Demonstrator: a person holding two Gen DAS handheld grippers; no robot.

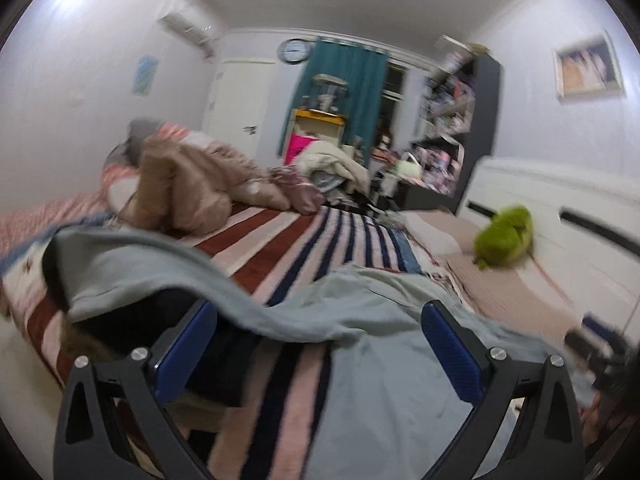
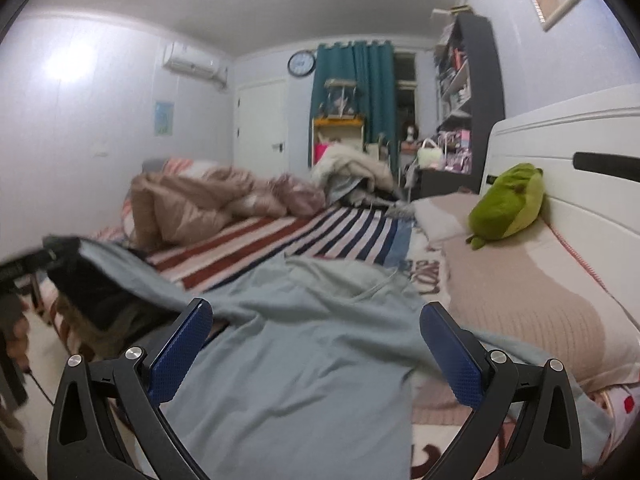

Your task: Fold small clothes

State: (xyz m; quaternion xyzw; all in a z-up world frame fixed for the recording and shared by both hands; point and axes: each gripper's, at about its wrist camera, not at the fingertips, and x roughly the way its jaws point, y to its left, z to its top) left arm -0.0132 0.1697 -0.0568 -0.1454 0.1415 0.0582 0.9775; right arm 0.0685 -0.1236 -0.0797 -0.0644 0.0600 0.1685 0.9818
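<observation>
The left hand-held gripper (image 1: pixel 320 340) hangs low over the near edge of the bed with its blue pads (image 1: pixel 188 354) spread wide and nothing pinched between them. Under and between them lies the pale grey-green garment (image 1: pixel 384 380), spread on the striped bedsheet (image 1: pixel 280 240). One part of the garment, on the left, is lifted off the bed like a flap, and its dark inner side shows beneath; the picture is blurred here, so what holds it up I cannot tell.

The right hand-held gripper (image 2: pixel 316 340) is likewise agape, both fingers (image 2: pixel 452 354) well apart, empty, poised just above the same garment (image 2: pixel 300 368). From this side the cloth runs from the near edge towards the middle of the bed, with a raised fold (image 2: pixel 104 276) at the left. At the far left edge of this view a dark blurred shape reaches that fold; I cannot make out what it is.

To the right of the garment lies a beige pillow (image 2: pixel 520 304), and on its far end sits a green plush toy (image 2: pixel 508 208) against the white headboard (image 2: pixel 580 128). Far across the bed a heap of tan quilt (image 2: pixel 192 204) is bunched at the left. Beyond it stand a teal curtain (image 2: pixel 352 92), a round wall clock (image 2: pixel 302 63) and a dark bookshelf (image 2: pixel 480 92) at the right.
</observation>
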